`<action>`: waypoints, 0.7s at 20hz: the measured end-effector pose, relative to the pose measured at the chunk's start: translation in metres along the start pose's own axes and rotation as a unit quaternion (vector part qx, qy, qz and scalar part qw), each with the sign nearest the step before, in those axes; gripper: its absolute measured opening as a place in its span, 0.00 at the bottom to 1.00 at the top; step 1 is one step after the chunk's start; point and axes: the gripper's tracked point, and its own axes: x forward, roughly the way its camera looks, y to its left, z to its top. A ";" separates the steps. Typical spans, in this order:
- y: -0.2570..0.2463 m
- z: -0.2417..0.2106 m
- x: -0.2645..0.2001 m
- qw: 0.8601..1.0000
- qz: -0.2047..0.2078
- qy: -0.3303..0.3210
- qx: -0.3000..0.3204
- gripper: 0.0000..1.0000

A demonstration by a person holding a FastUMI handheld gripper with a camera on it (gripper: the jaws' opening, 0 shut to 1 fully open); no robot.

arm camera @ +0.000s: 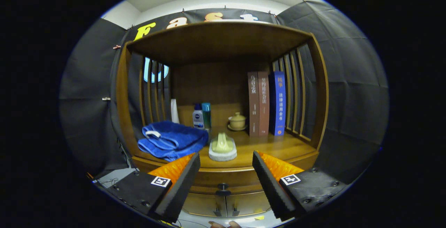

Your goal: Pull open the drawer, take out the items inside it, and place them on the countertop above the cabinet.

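My gripper (225,172) is open, its two fingers wide apart with nothing between them. It faces a wooden cabinet. The cabinet's drawer front (223,178) sits shut just below the countertop (278,148), and its dark round knob (223,187) lies in line between my fingertips, a short way beyond them. On the countertop, just ahead of the fingers, rests a pale green brush on a white pad (222,147). A folded blue towel (171,139) lies to its left.
Toiletry bottles (202,116), a small lidded cup on a saucer (237,121) and three upright books (267,103) stand at the back of the countertop. Slatted sides and a wooden top enclose it. Two lower doors (226,203) sit under the drawer. A person's fingertips (223,224) show at the bottom.
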 end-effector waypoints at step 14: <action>0.006 0.125 -0.062 0.999 0.023 -0.023 0.007 0.99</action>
